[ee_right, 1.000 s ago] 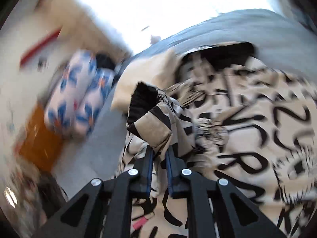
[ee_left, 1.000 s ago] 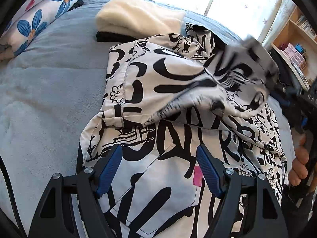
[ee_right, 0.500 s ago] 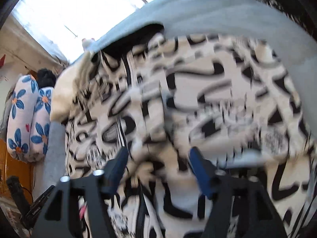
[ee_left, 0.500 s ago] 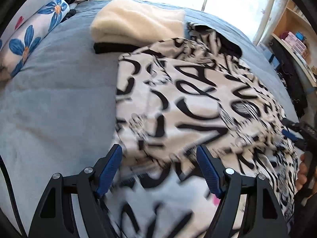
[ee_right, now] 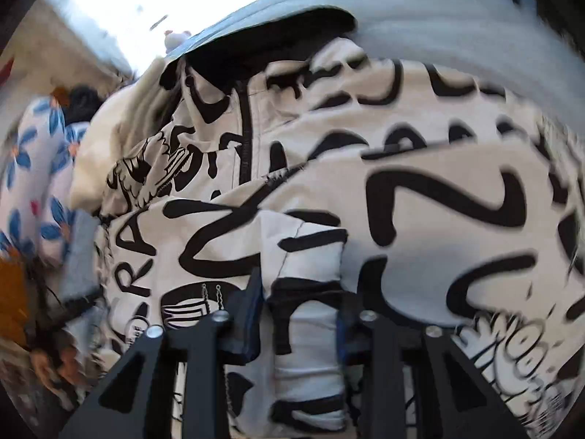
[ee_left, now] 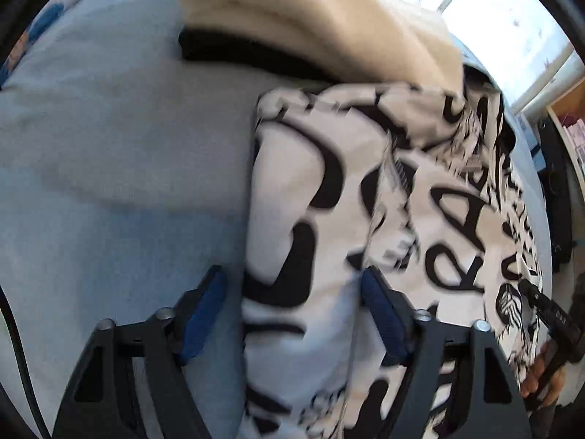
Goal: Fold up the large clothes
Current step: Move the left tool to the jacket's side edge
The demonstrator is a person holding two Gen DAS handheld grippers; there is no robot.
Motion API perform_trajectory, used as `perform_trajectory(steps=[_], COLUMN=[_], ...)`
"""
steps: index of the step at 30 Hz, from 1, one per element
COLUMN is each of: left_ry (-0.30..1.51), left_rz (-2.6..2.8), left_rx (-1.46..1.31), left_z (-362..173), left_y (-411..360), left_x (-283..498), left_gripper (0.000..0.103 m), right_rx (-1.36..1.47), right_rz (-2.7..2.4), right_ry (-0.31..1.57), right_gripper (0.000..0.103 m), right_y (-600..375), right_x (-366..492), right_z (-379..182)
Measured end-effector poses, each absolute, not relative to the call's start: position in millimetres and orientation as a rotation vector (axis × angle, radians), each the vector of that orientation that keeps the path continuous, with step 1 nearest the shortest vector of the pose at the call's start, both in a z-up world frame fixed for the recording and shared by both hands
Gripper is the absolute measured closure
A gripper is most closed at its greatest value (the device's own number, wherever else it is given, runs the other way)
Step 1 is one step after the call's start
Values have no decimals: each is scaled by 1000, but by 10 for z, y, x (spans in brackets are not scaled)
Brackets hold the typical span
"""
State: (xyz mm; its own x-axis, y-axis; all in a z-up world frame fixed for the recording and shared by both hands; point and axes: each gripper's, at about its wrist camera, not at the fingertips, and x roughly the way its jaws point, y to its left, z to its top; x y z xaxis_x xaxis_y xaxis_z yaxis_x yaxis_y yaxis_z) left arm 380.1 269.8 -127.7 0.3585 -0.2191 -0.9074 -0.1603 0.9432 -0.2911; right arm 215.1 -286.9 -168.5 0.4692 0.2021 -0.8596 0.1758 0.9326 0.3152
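Left wrist view: the left gripper (ee_left: pixel 292 314), jaws just closing, straddles the black-and-white garment (ee_left: pixel 384 219)'s left edge on the blue blanket (ee_left: pixel 109 164), pads not pressing.

Right wrist view: the right gripper (ee_right: pixel 299 314), jaws just closing, pinches a fold of garment (ee_right: pixel 365 183).

Right gripper (ee_right: pixel 299 314) just closing, pinching printed jacket (ee_right: pixel 365 190) fold, grey bedspread (ee_right: pixel 438 18)

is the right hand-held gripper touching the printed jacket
Touching. The right wrist view shows a fold of the printed jacket squeezed between both pads of the right hand-held gripper.
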Motion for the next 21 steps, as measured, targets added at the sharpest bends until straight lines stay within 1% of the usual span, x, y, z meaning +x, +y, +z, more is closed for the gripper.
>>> perform_trajectory(steps=[1,3,4,5,7,9,11,14,16,17,19,21], left_ry=[1185,1153,1139,1130,1107,1092,1074,991,924,901,910,981], left_rz=[-10,46,63,79,113,140,168,195,186,163,99,13], left_rx=[-325,-291,-291,-285,-251,-220,-180,-129,-123,-135,-176,-238], left_z=[-1240,-1229,-1244,-1268,-1306,-1263,-1170,-916,-736,-653,-571,-592], left_y=[2674,2654,2656,2650,2633,2600,2537,2438,2351,2272,2164,1981], left_x=[3826,3873,3879,3883,3893,3879,3831,3674,3504,3413,3259,3171], left_gripper=[83,92,93,94,94,93,93,89,81,80,78,78], right_rx=[381,382,359,323,279,299,299,242,197,199,217,230], right_rz=[18,12,0,-14,-38,-55,-104,-151,-166,-140,-63,39], right_ry=[1059,1007,1003,1029,1093,1095,1102,1032,992,979,980,1004], right_gripper=[81,81,81,80,72,66,62,62,61,61,61,61], right_y=[-2861,-2867,-2851,-2816,-2766,-2785,-2809,-2770,-2689,-2623,-2458,-2211], right_x=[2158,2202,2240,2290,2352,2328,2273,2076,1938,1878,1807,1776], right_z=[-1638,-1593,-1629,-1716,-1884,-1857,-1744,-1510,-1380,-1331,-1291,-1303])
